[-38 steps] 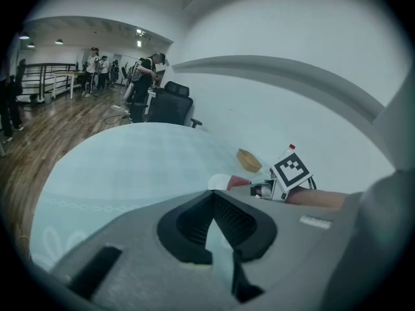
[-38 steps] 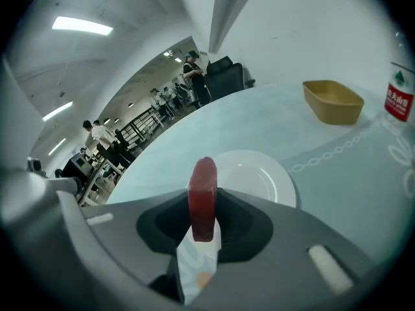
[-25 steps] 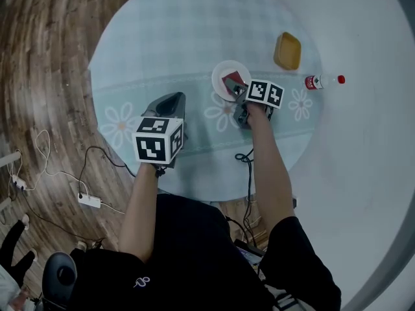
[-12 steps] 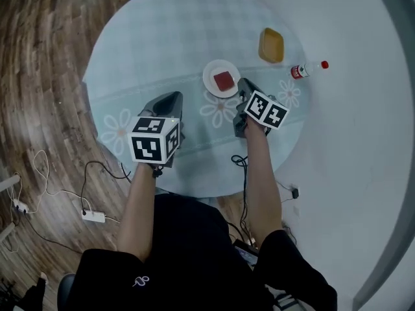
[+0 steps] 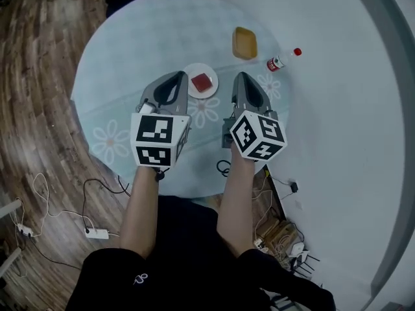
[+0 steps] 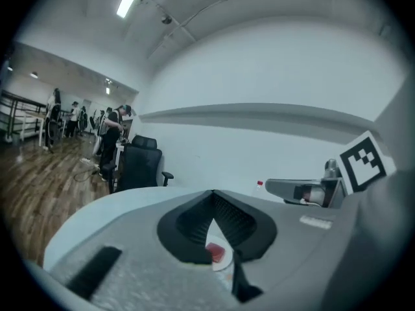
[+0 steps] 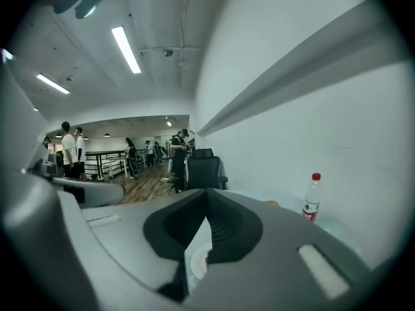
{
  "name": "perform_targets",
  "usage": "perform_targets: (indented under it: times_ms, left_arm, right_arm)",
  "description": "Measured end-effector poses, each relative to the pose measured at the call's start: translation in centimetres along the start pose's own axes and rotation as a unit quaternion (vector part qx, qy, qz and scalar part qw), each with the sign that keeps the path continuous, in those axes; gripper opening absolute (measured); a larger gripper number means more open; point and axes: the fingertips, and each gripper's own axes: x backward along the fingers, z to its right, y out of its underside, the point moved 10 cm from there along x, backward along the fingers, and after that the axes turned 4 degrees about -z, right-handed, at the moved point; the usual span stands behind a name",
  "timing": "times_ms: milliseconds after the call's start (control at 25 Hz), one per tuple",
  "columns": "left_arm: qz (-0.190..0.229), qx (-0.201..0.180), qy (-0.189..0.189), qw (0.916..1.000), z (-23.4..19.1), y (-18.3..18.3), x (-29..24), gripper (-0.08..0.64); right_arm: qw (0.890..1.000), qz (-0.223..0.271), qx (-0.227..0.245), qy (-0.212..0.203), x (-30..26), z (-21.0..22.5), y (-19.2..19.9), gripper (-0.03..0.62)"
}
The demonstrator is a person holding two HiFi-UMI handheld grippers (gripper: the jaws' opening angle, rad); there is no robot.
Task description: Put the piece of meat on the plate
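Observation:
A red piece of meat [image 5: 201,81] lies on a small white plate [image 5: 211,75] on the round pale table [image 5: 130,44]. My left gripper [image 5: 176,77] hangs above the table just left of the plate, its jaws meeting at the tips with nothing in them. My right gripper [image 5: 240,77] hangs just right of the plate, shut and empty. In the left gripper view, meat [image 6: 214,253] and plate [image 6: 225,265] show below the shut left gripper [image 6: 213,193]. The right gripper [image 7: 207,193] has a sliver of plate [image 7: 194,264] beneath it.
A yellow dish [image 5: 244,43] and a lying water bottle [image 5: 283,59] sit at the table's far right. Cables and a power strip [image 5: 97,233] trail on the wood floor. An office chair [image 6: 139,164] and people stand far off.
The right gripper let go of the meat on the plate, drew back and shut. Both grippers rose well above the table and now sit either side of the plate.

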Motion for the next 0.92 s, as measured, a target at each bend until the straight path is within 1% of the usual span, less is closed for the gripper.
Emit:
perform_targets:
  times_ms: [80,160,320,440,600,760,920]
  left_arm:
    - [0.005,-0.021,-0.012,0.9997,1.0,-1.0,0.1,-0.006]
    - [0.004,-0.034,-0.024,0.9991,1.6,-1.2,0.1,-0.006]
    - [0.007,-0.044,-0.048,0.9978,3.2,-1.3,0.1,-0.006]
    - [0.018,-0.058,-0.063,0.9962,4.8,-1.9,0.8,-0.006]
    - [0.027,-0.068,-0.046,0.9962,8.4,-1.5,1.4,-0.006]
    - [0.021,-0.070,-0.050,0.9960,10.8,-0.3,1.6,-0.006]
    - [0.024,-0.066,-0.048,0.9964,12.9,-0.4,1.2,-0.006]
  right_arm:
    - [1.000,-0.001,0.026,-0.003,0.8,-0.2,-0.1,0.010]
    - [0.999,0.001,0.045,-0.009,1.3,-0.2,0.1,0.011]
    - [0.998,0.007,0.059,-0.026,2.3,0.9,0.6,0.011]
    - [0.998,0.021,0.051,-0.044,3.3,2.0,0.7,0.011]
    - [0.996,0.038,0.047,-0.059,5.4,3.6,0.5,0.011]
    - [0.994,0.040,0.054,-0.082,6.4,4.7,0.8,0.011]
    - [0.993,0.038,0.046,-0.100,6.9,7.1,0.5,0.011]
